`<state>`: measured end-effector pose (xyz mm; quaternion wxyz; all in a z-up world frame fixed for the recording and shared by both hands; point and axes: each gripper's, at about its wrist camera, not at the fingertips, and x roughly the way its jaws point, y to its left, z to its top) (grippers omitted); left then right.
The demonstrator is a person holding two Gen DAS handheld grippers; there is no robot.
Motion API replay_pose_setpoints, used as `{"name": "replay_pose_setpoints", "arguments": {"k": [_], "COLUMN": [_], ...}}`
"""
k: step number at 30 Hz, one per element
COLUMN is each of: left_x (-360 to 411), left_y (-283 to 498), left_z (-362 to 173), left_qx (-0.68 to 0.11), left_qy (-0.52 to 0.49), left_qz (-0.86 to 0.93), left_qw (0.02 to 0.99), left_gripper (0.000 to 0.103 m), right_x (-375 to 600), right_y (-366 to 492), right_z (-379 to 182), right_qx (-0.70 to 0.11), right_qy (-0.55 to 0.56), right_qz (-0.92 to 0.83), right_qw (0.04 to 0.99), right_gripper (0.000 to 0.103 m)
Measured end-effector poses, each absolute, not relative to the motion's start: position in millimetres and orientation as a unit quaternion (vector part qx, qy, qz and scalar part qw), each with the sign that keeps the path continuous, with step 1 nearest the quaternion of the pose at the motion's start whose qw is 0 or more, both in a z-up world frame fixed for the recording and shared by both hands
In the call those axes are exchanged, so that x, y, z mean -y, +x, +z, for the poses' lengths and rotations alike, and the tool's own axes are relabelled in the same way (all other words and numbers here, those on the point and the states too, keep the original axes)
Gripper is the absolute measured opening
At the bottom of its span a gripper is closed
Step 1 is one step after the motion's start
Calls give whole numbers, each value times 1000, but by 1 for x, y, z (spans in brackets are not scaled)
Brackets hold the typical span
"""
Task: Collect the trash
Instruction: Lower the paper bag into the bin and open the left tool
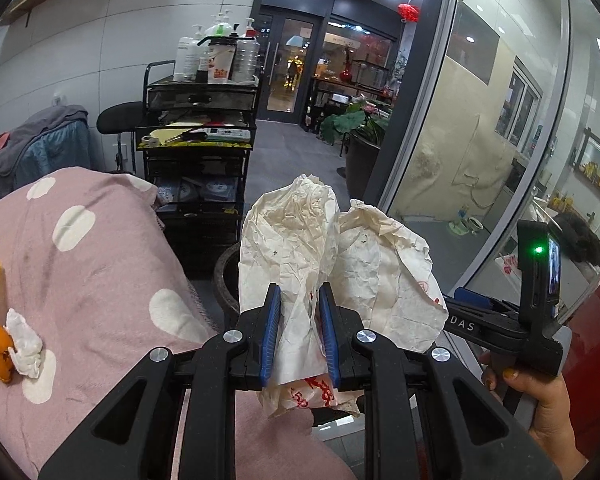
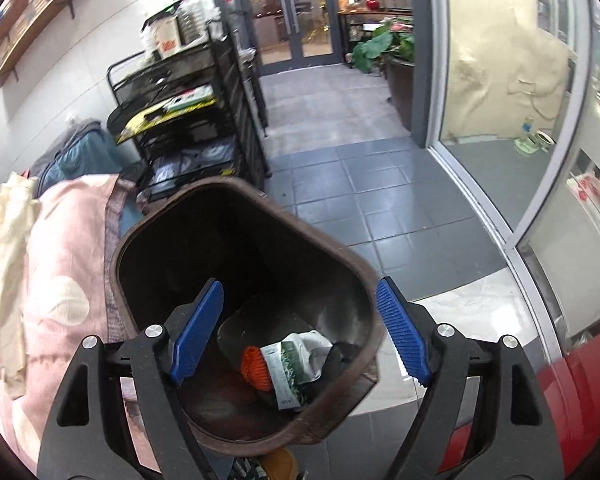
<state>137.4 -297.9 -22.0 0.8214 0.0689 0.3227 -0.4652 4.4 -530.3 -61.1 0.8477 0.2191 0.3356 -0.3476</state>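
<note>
**A:** What is the biggest thing in front of us?

**B:** The pink bed cover with white dots (image 1: 100,280), filling the left of the left wrist view. Behind it stands a black wire cart (image 1: 198,152) with pump bottles on top, and to the right runs a glass partition (image 1: 480,140) over a grey tiled floor (image 2: 380,200).

**A:** And the bin?

**B:** A brown trash bin (image 2: 140,240) sits on the floor right against the edge of the bed. In the right wrist view its mouth opens straight ahead, and at the bottom lie a green-and-white wrapper (image 2: 296,360) and something orange (image 2: 254,366) touching it.

**A:** What about the right gripper (image 2: 300,332)?

**B:** Its jaws are spread wide with nothing between them, above the bin's near rim. A hand (image 1: 540,396) holds its handle, seen at the right of the left wrist view.

**A:** The left gripper (image 1: 298,336)?

**B:** Its jaws are clenched on a crumpled white paper wrapper (image 1: 300,240) with red print, held up in the air beyond the bed's edge.

**A:** Anything smaller left?

**B:** On the bed at the far left lie an orange peel (image 1: 0,352) and a wadded white tissue (image 1: 26,338), touching each other.
</note>
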Motion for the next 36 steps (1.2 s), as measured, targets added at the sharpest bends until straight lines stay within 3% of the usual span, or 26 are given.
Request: {"name": "replay_pose_setpoints", "arguments": {"k": [19,25,28,33,36], "left_x": [381,395,402,403,398], "left_y": [133,134,135,133,133], "left_z": [-46,-55,-57,-56,-55], "left_qx": [-363,-376,-377,-363,-356], "left_qy": [140,152,160,171,167], "left_qz": [-491,-487,-483,-474,-474], "left_qw": [779,774,774,784,788], "left_gripper": [20,24,39,81,90], "right_x": [559,562,564,566,566], "right_y": [-41,-51,-56,-59,-60], "right_z": [-52,-51,-50,-49,-49], "right_qx": [-300,-292,-290,-288,-287], "right_qy": [217,225,232,234,238], "right_qz": [-435,-443,-444,-449,-448], "right_qw": [821,817,816,813,812], "right_gripper": [79,86,86,86,88]}}
